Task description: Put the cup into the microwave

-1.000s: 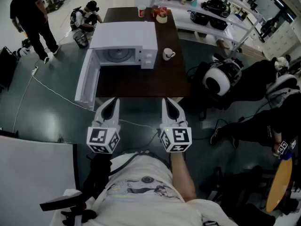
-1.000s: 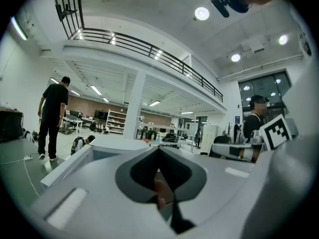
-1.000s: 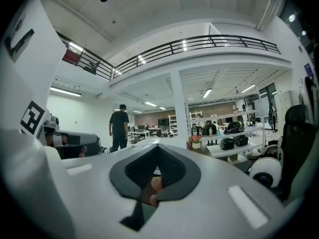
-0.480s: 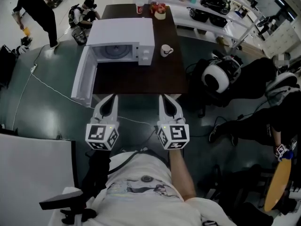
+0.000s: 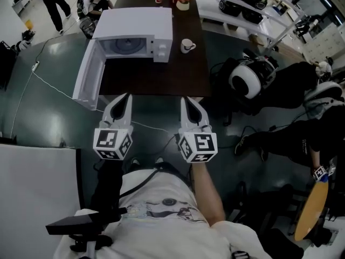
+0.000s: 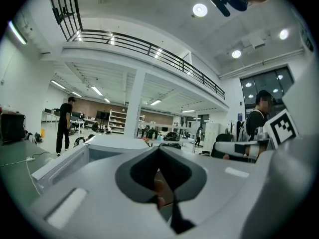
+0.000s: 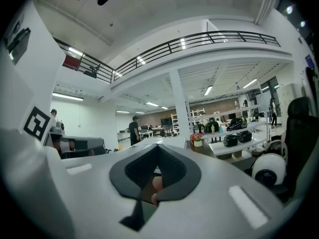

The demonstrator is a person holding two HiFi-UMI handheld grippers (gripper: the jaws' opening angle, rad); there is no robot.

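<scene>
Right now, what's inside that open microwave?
Only a round turntable shows in the microwave; the cup stands outside on the table beside it. Its top hides the cavity's upper part.

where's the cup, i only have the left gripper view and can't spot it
Observer: In the head view the cup stands on the dark table, just right of the microwave.
Operator: which way is its handle
Observer: It points right, away from the microwave.
Operator: is the right hand-held gripper free
Observer: Yes. The right hand-held gripper has its jaws together with nothing between them, and it sits short of the table's near edge.
</scene>
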